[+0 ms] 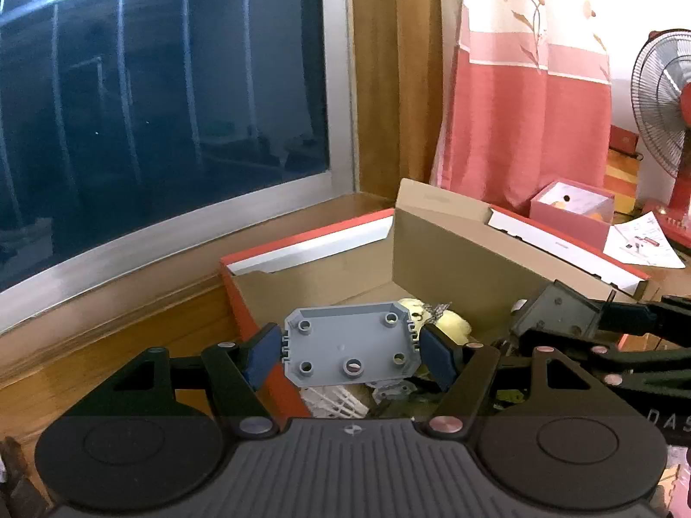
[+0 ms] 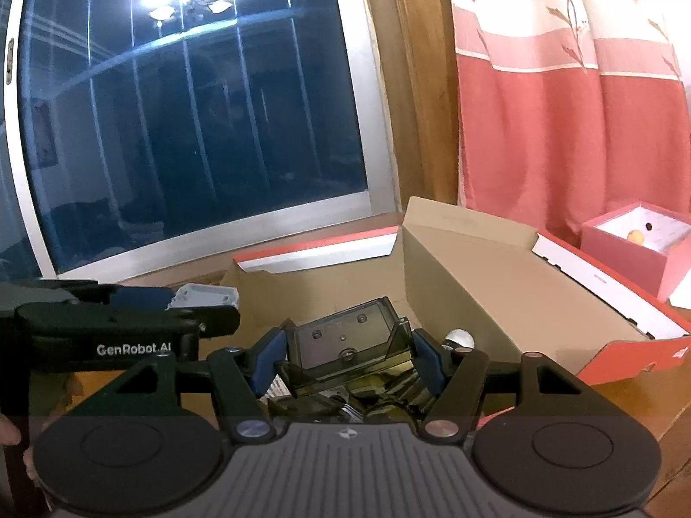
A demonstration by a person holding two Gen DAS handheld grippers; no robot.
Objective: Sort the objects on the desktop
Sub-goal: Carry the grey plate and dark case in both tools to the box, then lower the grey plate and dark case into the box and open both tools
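My left gripper (image 1: 352, 352) is shut on a grey plastic cover (image 1: 350, 347) with round bosses, held above the near left corner of the open orange cardboard box (image 1: 466, 254). The cover also shows in the right wrist view (image 2: 207, 295), at the left. My right gripper (image 2: 347, 356) is shut on a smoky transparent plastic case (image 2: 345, 345), held over the box's inside (image 2: 496, 298). That case also shows at the right of the left wrist view (image 1: 557, 317). Yellow and white items (image 1: 449, 323) lie in the box under both grippers.
The box stands on a wooden desk (image 1: 129, 336) by a dark window (image 1: 164, 99). A pink box (image 1: 574, 211), paper sheets (image 1: 643, 241) and a red fan (image 1: 669, 121) stand at the right. A pink curtain (image 2: 574, 129) hangs behind.
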